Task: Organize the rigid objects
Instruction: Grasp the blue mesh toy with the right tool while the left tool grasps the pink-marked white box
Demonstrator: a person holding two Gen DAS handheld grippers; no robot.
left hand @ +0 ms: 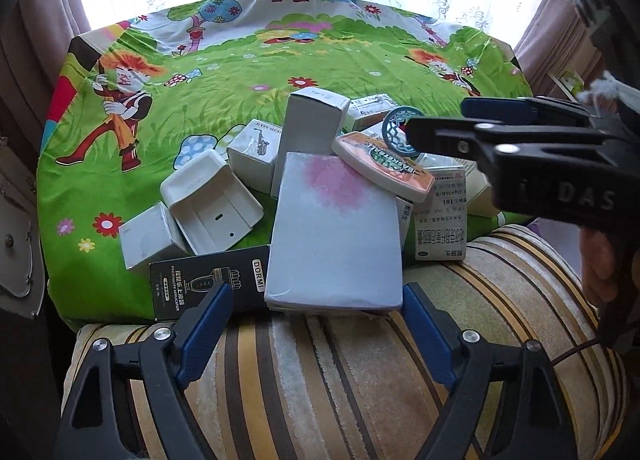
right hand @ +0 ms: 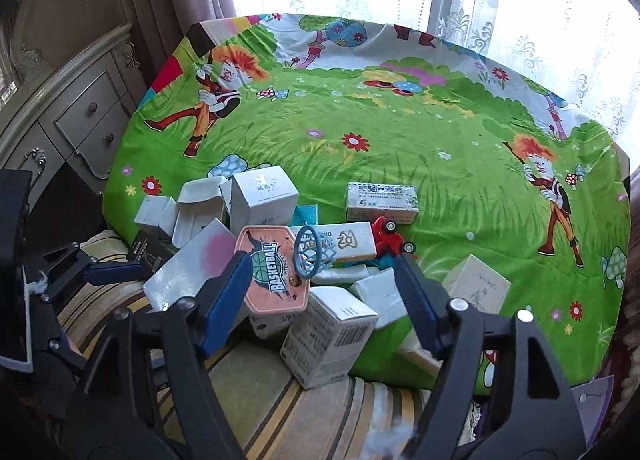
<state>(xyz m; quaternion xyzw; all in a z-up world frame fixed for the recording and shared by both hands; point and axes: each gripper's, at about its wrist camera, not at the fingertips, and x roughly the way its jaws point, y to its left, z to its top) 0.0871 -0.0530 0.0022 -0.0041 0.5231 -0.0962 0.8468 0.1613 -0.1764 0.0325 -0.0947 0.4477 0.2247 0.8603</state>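
Observation:
A pile of small rigid boxes lies at the near edge of a green cartoon cloth (left hand: 240, 72). My left gripper (left hand: 318, 296) is open; the near end of a flat white box with a pink stain (left hand: 336, 236) sits between its fingertips, with a gap on the left side. My right gripper (right hand: 320, 264) is open over a pink basketball toy board (right hand: 276, 272) with a blue hoop (right hand: 310, 252). Its left finger overlaps the board's edge and its right finger stands clear. The left wrist view shows the right gripper (left hand: 436, 118) reaching in beside the board (left hand: 384, 168).
A black DORMI box (left hand: 208, 280), an open white tray box (left hand: 208, 200), several white cartons, a red toy car (right hand: 388, 236) and a medicine box (right hand: 382, 202) surround the pile. A striped cushion (right hand: 256, 388) lies under the grippers. A dresser (right hand: 72, 120) stands left; the far cloth is bare.

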